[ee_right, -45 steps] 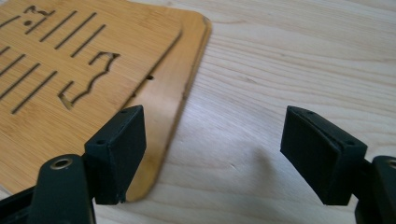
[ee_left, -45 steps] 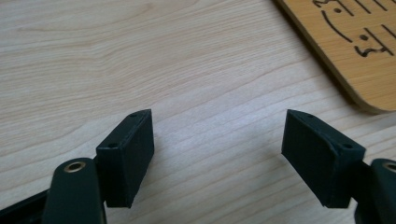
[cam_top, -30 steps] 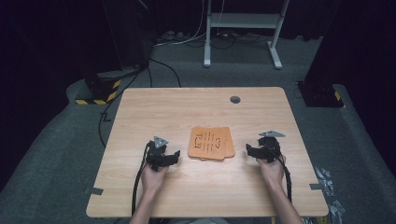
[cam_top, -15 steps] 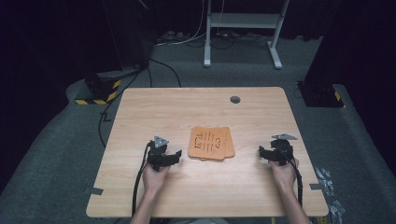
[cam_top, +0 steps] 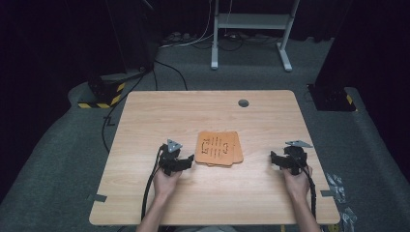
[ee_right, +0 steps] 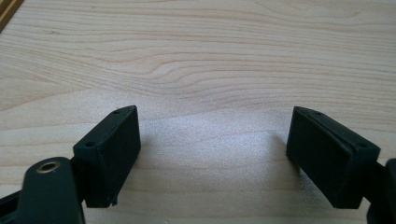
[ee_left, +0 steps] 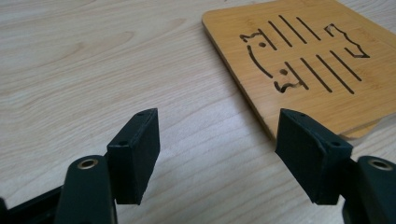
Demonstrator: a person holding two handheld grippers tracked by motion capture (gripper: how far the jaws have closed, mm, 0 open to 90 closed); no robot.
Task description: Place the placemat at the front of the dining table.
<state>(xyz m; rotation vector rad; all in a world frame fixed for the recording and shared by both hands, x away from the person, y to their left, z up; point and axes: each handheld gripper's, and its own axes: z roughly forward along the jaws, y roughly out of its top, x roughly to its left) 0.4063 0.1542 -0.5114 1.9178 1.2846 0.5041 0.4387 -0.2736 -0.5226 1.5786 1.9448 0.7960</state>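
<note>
**Right hand off the boards, both jaws empty**

My right gripper has just been opening its jaws; they stand wide with only bare desk between them. Since a second ago it has drawn away toward 3 o'clock, so I judge the stacked bamboo boards released at desk centre. My left gripper is wide too, just beside their 9 o'clock edge. No writing, only cut slots.

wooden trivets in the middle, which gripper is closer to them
Left. The left gripper sits just beside the stacked wooden trivets, jaws open toward their edge. The right gripper rests farther off on their other side, open.
</note>
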